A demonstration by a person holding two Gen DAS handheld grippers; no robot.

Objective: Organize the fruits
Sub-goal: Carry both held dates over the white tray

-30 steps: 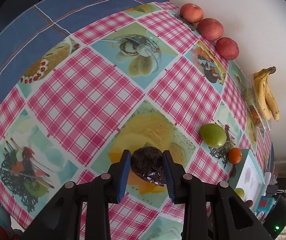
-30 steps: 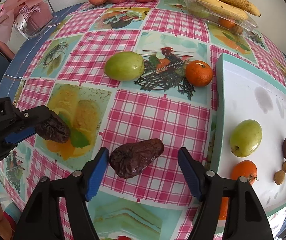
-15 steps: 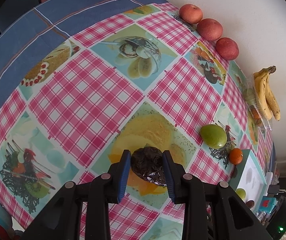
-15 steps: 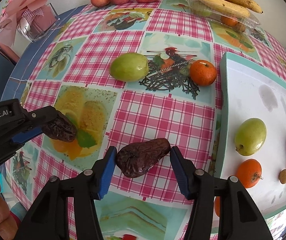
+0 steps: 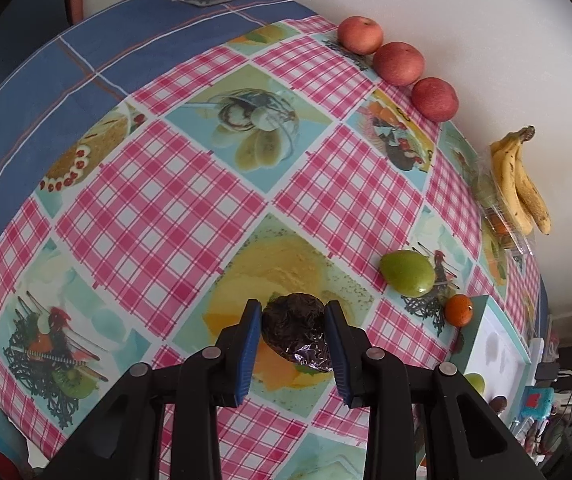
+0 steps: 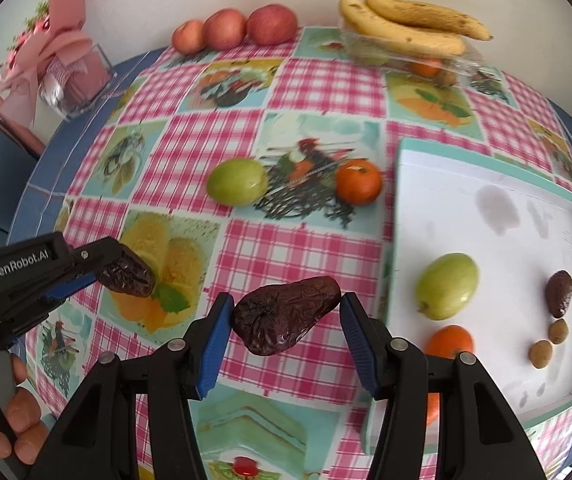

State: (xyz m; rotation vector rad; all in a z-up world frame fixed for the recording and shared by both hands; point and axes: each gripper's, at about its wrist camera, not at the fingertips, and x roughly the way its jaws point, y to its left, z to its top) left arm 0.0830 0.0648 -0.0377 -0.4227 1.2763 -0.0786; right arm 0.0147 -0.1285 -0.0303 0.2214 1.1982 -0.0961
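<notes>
While each gripper clamps a wrinkled dark fruit — left gripper point(image 5: 293, 330) on one point(image 5: 294, 330), right gripper point(image 6: 286, 318) on another point(image 6: 284, 314) above the tablecloth — carry both level rightward to the white tray point(image 6: 493, 216), releasing beside the dark fruit point(image 6: 559, 293) there.

Bare cloth point(image 6: 286, 248) toward tray point(image 6: 399, 216), green fruit point(image 6: 238, 182) and orange point(image 6: 358, 182) beyond

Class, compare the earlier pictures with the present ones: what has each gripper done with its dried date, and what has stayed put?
The right gripper closed in on its dried date and now pinches it. The left gripper kept its own date clamped throughout. The green fruit and orange on the tablecloth stayed put.
</notes>
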